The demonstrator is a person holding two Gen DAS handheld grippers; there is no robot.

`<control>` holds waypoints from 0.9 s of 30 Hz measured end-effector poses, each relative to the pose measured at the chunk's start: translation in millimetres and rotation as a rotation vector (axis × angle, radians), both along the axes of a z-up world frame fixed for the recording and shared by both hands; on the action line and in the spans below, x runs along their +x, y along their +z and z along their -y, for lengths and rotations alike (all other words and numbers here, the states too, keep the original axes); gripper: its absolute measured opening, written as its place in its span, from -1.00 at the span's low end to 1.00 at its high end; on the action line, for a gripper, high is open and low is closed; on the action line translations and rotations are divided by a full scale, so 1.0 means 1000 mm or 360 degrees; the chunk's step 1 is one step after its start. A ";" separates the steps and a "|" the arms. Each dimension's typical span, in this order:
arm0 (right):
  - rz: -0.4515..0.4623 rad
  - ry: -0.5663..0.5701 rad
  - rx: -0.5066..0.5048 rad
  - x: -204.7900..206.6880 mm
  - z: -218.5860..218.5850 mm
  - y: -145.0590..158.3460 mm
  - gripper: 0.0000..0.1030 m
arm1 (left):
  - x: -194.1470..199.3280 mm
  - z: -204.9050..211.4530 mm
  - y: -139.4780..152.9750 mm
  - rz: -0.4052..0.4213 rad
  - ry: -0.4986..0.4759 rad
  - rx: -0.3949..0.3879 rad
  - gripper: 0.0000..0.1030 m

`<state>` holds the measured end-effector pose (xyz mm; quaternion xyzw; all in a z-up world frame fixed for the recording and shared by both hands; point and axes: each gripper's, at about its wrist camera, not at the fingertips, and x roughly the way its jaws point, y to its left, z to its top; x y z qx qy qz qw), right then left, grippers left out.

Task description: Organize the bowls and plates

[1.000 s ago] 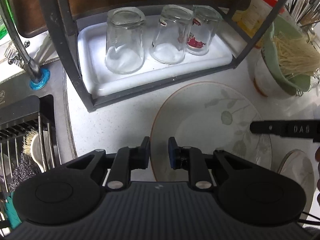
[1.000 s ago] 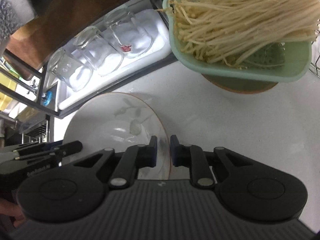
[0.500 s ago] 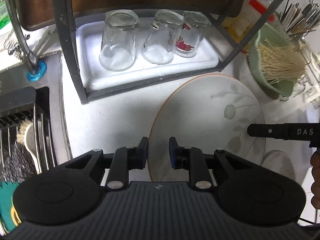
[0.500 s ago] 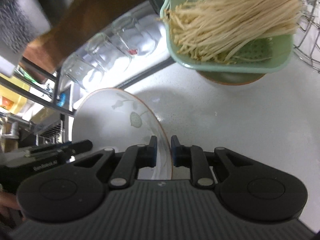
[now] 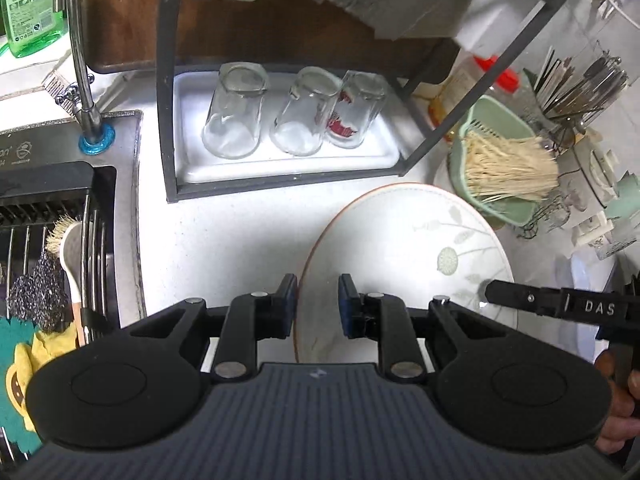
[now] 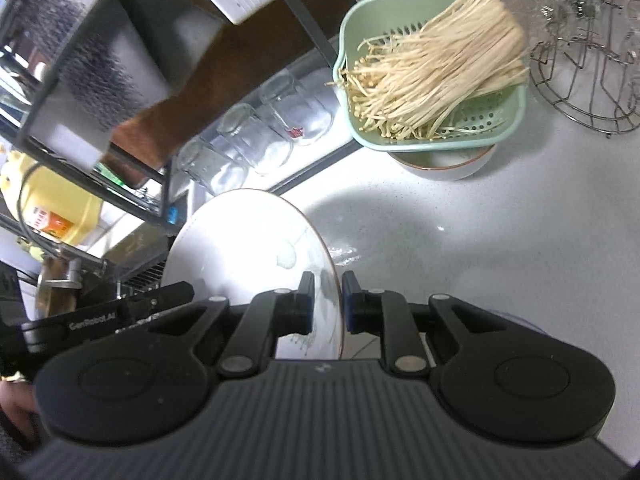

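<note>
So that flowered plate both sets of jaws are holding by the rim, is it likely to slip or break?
The plate looks like glazed ceramic: stiff, and probably breakable if dropped. Its glossy surface glares under the light, so it may be slippery. The left gripper and right gripper pinch only its thin rim at opposite sides, so it could pivot if either loosens.

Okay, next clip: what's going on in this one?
A person is holding one white plate with both handheld grippers. The left gripper is clamped on its near rim, and the right gripper is clamped on the opposite rim. The plate is tilted up off the white counter, in front of the rack of upturned glasses. A green strainer of enoki mushrooms sits on a bowl nearby, untouched.
</note>
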<state>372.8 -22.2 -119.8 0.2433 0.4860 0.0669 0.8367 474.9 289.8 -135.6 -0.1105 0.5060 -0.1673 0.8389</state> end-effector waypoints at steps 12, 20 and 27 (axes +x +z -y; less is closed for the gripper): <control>0.0046 -0.0154 -0.0009 -0.063 0.033 0.013 -0.66 | -0.051 0.041 0.004 -0.0021 -0.0108 -0.0034 -0.54; 0.0026 -0.0168 -0.0017 -0.095 0.054 0.002 -0.66 | -0.081 0.063 -0.005 -0.0043 -0.0089 -0.0014 -0.54; 0.0046 -0.0093 -0.0005 -0.101 0.071 -0.013 -0.66 | -0.094 0.082 -0.010 -0.0029 -0.0024 0.0045 -0.54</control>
